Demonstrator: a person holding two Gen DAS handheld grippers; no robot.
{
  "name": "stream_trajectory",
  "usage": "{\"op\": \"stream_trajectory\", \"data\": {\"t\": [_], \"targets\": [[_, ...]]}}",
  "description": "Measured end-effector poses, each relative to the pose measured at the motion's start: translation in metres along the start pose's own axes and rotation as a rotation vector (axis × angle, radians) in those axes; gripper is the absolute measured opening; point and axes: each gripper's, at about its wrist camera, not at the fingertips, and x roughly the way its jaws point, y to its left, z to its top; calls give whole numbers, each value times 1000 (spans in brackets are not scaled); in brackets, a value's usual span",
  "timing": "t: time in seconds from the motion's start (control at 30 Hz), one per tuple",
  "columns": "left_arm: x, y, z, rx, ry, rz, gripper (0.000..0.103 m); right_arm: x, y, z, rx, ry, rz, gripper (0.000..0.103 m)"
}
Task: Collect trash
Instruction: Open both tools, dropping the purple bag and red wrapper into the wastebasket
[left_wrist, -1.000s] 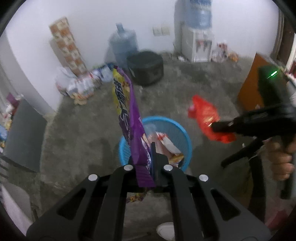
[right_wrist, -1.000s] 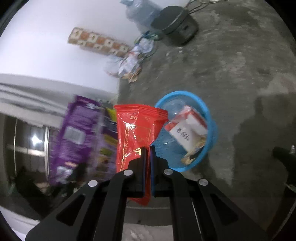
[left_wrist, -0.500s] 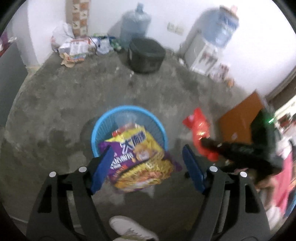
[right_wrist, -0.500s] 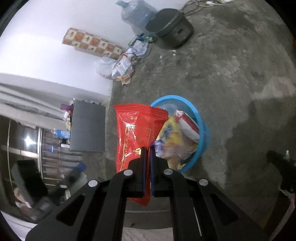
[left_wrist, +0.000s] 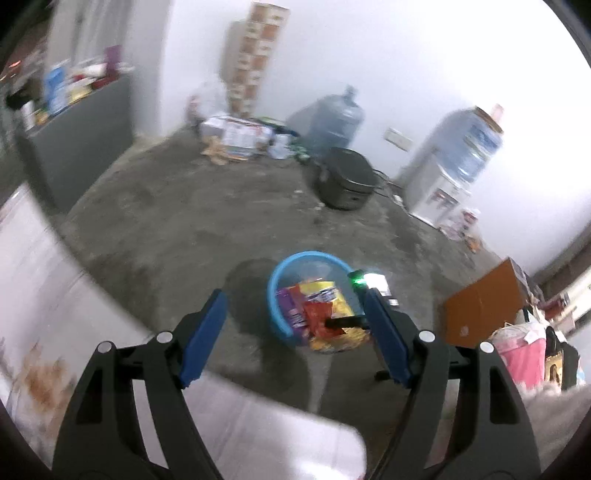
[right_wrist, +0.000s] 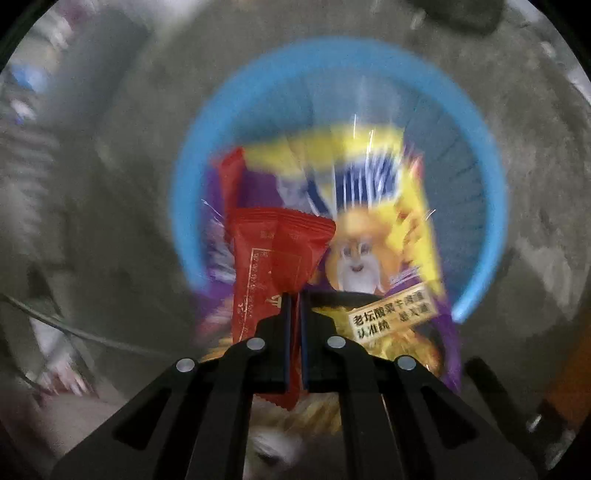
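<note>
A blue basket (left_wrist: 277, 295) stands on a grey concrete floor (left_wrist: 177, 229). Inside it lies a yellow and purple bag (right_wrist: 384, 236), printed with a cartoon face.

The right gripper (right_wrist: 293, 332) points steeply down over the basket. Its jaws are clamped together on a red wrapper (right_wrist: 273, 266), which sticks up ahead of the tips and hangs over the bag. In the left wrist view this gripper shows as a dark tip (left_wrist: 343, 322) reaching into the basket, with the red wrapper (left_wrist: 319, 319) at its end.

The left gripper (left_wrist: 295, 334) is away from the basket, with its jaws wide apart and nothing between them; the basket shows through the gap. They opened within the last second.

Further back, near a white wall, stand a black pot (left_wrist: 345, 177), a water jug (left_wrist: 338, 122) and a water dispenser (left_wrist: 448, 181). A brown box (left_wrist: 480, 306) sits at the right
</note>
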Motion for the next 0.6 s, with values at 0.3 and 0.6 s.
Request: {"op": "stream_trajectory", "data": {"t": [0.3,0.6], "targets": [[-71,70,-43,-151,-47,125,72,80,-17,44,49,182,-163,6],[-87,81,-56,-184,-73,159,72,53,-33,42,129,104,-71,30]]}}
